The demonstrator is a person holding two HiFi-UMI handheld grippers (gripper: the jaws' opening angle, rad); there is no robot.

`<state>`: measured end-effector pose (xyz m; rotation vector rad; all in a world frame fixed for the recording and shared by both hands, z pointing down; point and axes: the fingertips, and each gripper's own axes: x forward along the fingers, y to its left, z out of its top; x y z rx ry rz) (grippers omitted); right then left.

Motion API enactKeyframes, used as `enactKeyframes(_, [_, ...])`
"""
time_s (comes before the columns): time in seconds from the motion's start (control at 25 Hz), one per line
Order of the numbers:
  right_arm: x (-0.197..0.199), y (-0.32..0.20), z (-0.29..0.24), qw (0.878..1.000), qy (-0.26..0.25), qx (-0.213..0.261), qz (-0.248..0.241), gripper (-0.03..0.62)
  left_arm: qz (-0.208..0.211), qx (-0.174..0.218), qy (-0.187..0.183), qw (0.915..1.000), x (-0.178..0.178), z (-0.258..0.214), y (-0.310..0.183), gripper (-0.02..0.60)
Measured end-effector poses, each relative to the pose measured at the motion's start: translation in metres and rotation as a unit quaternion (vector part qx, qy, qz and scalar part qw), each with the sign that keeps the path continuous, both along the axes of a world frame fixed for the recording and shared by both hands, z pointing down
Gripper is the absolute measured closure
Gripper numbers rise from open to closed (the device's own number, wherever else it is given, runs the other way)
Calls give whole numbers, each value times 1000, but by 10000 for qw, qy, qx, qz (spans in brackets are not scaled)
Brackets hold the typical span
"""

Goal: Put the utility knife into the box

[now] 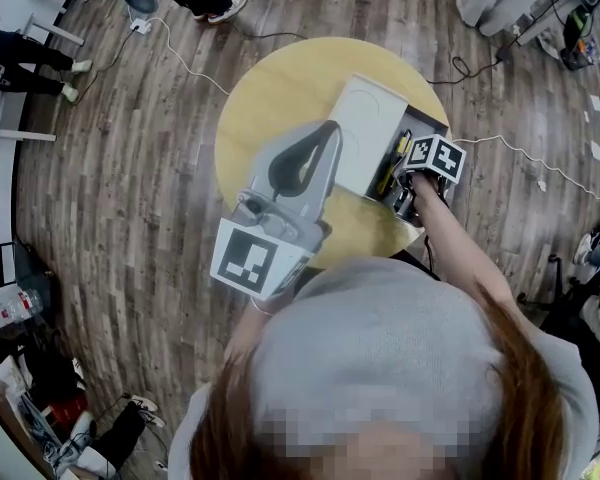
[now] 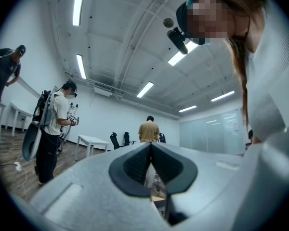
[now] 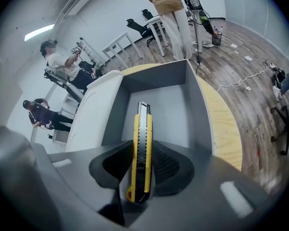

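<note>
Clamped edge-on between the jaws of the right hand-held gripper (image 3: pixel 140 162): slim yellow-and-black plastic utility knife (image 3: pixel 141 129), tip aimed into the grey rectangular box (image 3: pixel 192 105). Left hand-held gripper (image 2: pixel 151 150) closed, empty.

From the head view, the person's grey-covered head (image 1: pixel 380 348) hides the near rim of the round pale wooden table (image 1: pixel 265 93); the left gripper (image 1: pixel 332 128) covers part of the white box lid (image 1: pixel 372 118); the right gripper's (image 1: pixel 408 183) jaws are lost beneath its marker cube (image 1: pixel 435 156); in the right gripper view its body masks the near wall of the open grey box (image 3: pixel 195 109).
</note>
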<state>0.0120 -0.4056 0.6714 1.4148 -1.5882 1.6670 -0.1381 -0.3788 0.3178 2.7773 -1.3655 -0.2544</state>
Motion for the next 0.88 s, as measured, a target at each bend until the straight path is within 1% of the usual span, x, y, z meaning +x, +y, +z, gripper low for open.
enactKeyframes(0.2, [-1,1,7,9997,117,-216,-63,473,-56,45,64,10000,-6,-4,-2,578])
enactKeyframes(0.48, [-1,1,6,9993,216,-282,-125,473,12,6,143,9999,-3,-4,-3,578])
enactKeyframes(0.64, [0,1,6,9990,245,-345,-131,473,-21,41,168,9998,-5,-7,-3,578])
enactKeyframes(0.72, [-1,1,6,9991,226,-316,-149,471,-33,65,165,9998,-5,-10,-3,578])
enactKeyframes(0.88, [1,-2,2,9996,176,-165,-155,447,-10,101,152,9998,-2,-12,-4,578])
